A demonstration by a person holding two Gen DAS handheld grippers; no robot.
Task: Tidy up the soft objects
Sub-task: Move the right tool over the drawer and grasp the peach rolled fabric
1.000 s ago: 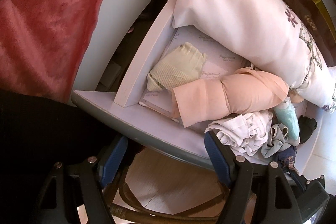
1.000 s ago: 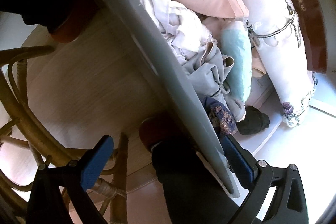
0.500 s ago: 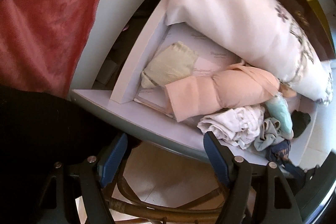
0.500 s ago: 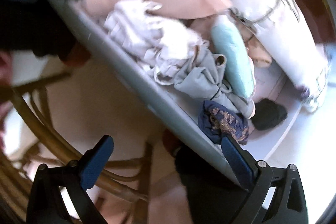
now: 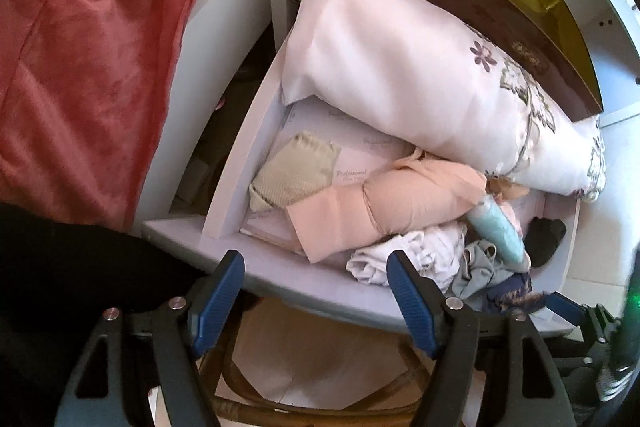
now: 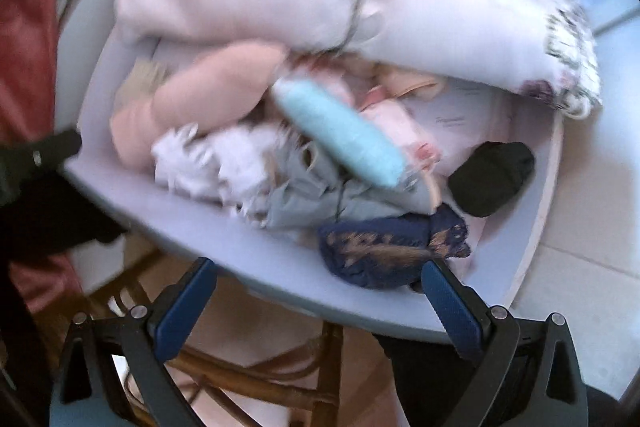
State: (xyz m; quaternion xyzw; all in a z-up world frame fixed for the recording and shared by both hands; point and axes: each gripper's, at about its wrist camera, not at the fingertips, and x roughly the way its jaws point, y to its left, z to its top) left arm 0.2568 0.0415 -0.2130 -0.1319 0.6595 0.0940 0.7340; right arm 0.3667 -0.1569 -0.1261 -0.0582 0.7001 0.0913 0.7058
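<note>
- The drawer (image 5: pixel 256 143) holds the soft items.
- The pillow (image 5: pixel 400 67) lies along the rear.
- The rolled garment (image 5: pixel 400 203) lies before the pillow.
- The folded cloth (image 5: pixel 292 171) lies left of the rolled garment.
- The sock (image 6: pixel 492 175) lies at the right end.

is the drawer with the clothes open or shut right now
Open. The drawer is pulled out, its contents in plain view: white pillow, peach roll and light blue roll inside.
</note>
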